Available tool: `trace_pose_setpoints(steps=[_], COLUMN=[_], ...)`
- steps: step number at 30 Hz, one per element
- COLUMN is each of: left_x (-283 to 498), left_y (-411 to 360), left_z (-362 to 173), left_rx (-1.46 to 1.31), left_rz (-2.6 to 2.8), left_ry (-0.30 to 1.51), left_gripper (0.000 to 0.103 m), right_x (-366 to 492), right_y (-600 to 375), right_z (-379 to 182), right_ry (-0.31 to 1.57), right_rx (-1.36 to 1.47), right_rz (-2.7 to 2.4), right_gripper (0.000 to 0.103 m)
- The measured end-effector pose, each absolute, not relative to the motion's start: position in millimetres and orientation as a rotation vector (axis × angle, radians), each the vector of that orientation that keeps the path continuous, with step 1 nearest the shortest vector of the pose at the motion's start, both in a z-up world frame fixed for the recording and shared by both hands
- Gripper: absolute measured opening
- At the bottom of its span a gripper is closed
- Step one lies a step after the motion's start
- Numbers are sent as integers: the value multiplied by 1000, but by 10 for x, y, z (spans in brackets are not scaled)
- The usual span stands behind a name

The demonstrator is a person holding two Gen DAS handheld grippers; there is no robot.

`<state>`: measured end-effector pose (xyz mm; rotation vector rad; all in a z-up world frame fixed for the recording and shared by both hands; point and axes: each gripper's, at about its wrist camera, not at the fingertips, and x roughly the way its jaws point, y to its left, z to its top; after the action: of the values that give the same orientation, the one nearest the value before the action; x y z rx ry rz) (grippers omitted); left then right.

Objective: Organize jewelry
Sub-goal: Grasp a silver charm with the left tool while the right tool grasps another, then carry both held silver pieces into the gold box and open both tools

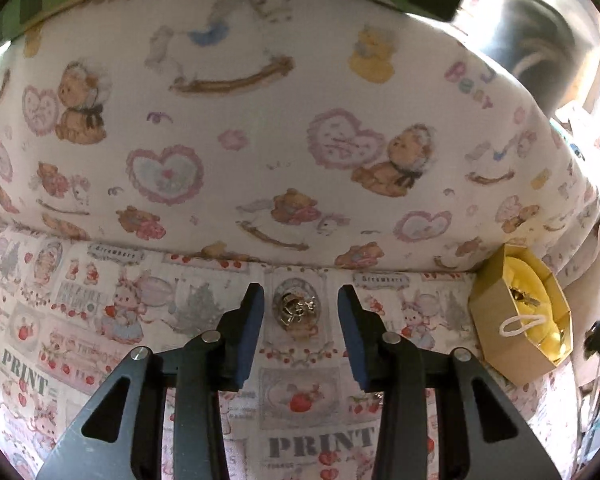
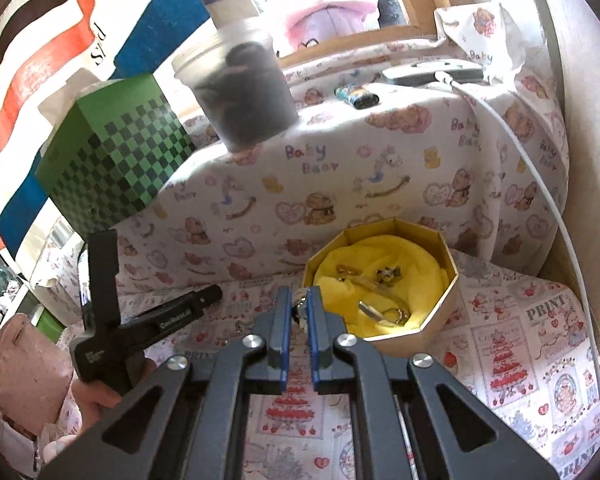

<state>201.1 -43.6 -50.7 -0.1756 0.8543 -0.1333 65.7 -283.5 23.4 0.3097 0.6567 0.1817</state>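
While the right gripper (image 2: 299, 308) has its jaws narrowed onto a small metal trinket (image 2: 299, 307), it hangs just beside the near-left wall of the gold box (image 2: 416, 332), probably so the piece can be dropped onto the yellow cloth (image 2: 384, 276) where other jewelry (image 2: 388, 274) already lies. That box sits on the printed sheet (image 2: 512, 360), close against the foot of the teddy-bear cushion (image 2: 340, 184), which keeps it within reach of both hands. The left gripper (image 1: 300, 306) has its jaws wide, with a silver charm (image 1: 297, 307) lying on the sheet between the fingertips but apart from both pads, seemingly lined up for the next grab. The box (image 1: 500, 344) lies well to the right in that view
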Motion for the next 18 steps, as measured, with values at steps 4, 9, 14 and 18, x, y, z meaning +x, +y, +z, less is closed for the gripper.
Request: trace_pose_setpoints(steps=[4, 9, 14, 18], left_x=[2054, 2094, 2132, 2084], left_y=[-616, -613, -563, -552], left_z=[-543, -539, -546, -549], left_rx=[-140, -151, -124, -163], left_rz=[-114, -116, -90, -134], left_ry=[885, 887, 886, 866], left_gripper=[25, 24, 17, 17], right_x=[611, 611, 571, 541], right_y=[-2780, -2754, -2818, -2919], right_z=[235, 161, 168, 213], right_ry=[563, 488, 425, 420], right_rx=[225, 162, 158, 221], right_rz=[147, 111, 62, 54], right_gripper=[7, 7, 7, 7])
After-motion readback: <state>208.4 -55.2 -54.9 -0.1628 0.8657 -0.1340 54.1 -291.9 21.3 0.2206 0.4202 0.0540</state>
